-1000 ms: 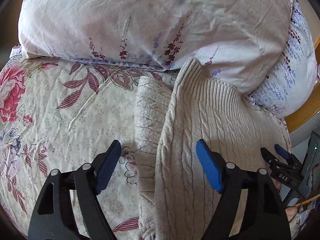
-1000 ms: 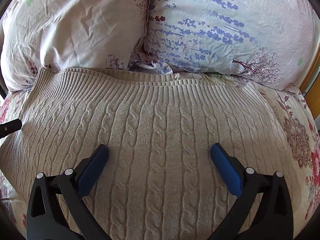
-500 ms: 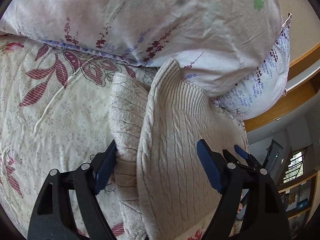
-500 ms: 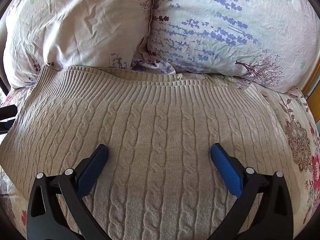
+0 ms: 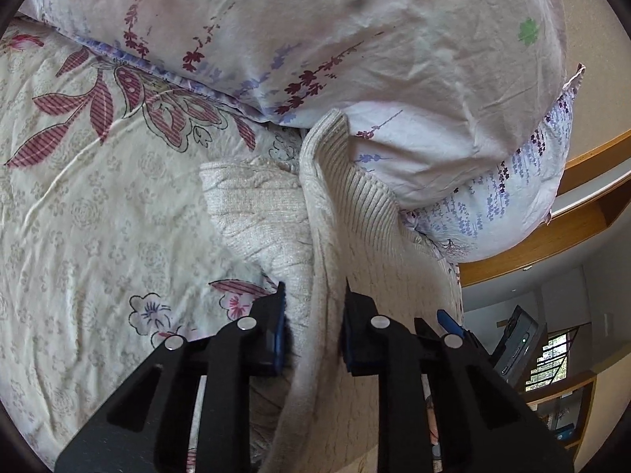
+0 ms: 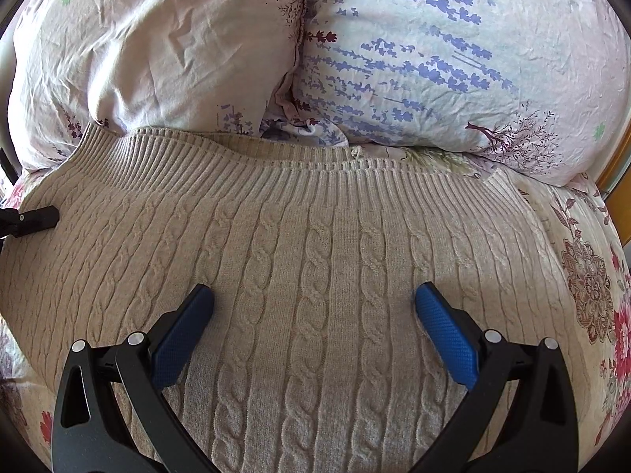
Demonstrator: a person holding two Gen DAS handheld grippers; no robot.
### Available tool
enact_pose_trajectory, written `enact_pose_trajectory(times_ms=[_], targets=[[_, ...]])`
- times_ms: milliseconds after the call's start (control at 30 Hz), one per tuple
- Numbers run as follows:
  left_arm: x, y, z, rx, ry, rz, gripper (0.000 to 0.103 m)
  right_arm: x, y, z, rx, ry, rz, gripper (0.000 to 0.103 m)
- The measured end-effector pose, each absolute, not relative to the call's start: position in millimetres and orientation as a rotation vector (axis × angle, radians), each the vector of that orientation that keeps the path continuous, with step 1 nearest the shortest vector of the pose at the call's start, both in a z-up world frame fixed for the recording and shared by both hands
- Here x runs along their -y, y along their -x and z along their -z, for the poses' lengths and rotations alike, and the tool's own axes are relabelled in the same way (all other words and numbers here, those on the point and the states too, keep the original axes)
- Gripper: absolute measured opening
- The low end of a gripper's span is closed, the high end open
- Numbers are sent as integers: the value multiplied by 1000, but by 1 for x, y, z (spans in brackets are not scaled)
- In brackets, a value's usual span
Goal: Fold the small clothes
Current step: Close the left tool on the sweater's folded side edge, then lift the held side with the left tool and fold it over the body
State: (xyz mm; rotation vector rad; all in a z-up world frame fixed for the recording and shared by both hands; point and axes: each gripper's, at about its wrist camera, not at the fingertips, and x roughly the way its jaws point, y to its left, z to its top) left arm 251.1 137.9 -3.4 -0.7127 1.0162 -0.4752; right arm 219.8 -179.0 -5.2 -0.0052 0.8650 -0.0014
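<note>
Two grippers worked one garment: a beige cable-knit sweater [image 6: 315,276] lay spread on the cream floral bedsheet [image 5: 98,216], its ribbed hem pushed up against a pale pink flower-printed pillow [image 6: 157,51] and a white pillow printed with blue lavender sprigs [image 6: 453,59].

At the sweater's left side the left gripper [image 5: 313,327] had just been closing, and its blue pads pinched a raised ridge of the knit edge between them, with the sleeve [image 5: 256,213] lying folded out onto the sheet just beside that ridge. In the right wrist view only a black tip of that gripper showed at the garment's left border.

Over the middle of the body the right gripper [image 6: 313,323] pointed down with its jaws spread wide, nothing between them, the pads close above or resting on the cables; which of the two I could not tell.

What mattered for the coming move was direction. The cables ran from the tongs toward the pillows, so the long axis of the body ran away from both hands, and the held edge lay along that axis. By my judgement the fold would carry that edge sideways across the body toward the open gripper, which could pin the centre line while the left side came over.
</note>
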Motion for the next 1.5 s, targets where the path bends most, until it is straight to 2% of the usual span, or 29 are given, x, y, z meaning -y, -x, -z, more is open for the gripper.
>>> enact_pose_trajectory(times_ms=[300,567,667,800,1133,1267,1400,1433,1500], targets=[[-91,-242,-48,-921,749,551,19,178,-222,5,-865,22,-5,102],[-42,-239,-65,-894,818,635,19,178,-220,4,-866,32,-26,102],[-17,-239,-68,-884,853,681,19,197,-210,-8,-886,-43,-87,102],[21,-242,-72,-887,860,742,19,247,-183,-23,-823,-211,-164,102],[125,-254,-48,-967,860,806,19,347,-103,-29,-510,-303,-107,102],[160,-253,-35,-1018,781,756,19,369,-105,-32,-485,-353,-46,102],[188,-254,-23,-1062,705,680,23,397,-107,-27,-479,-437,13,102],[194,-253,-24,-1056,692,669,27,405,-105,-24,-477,-472,19,102],[205,-252,-30,-1039,668,675,42,417,-105,-19,-482,-530,36,102]])
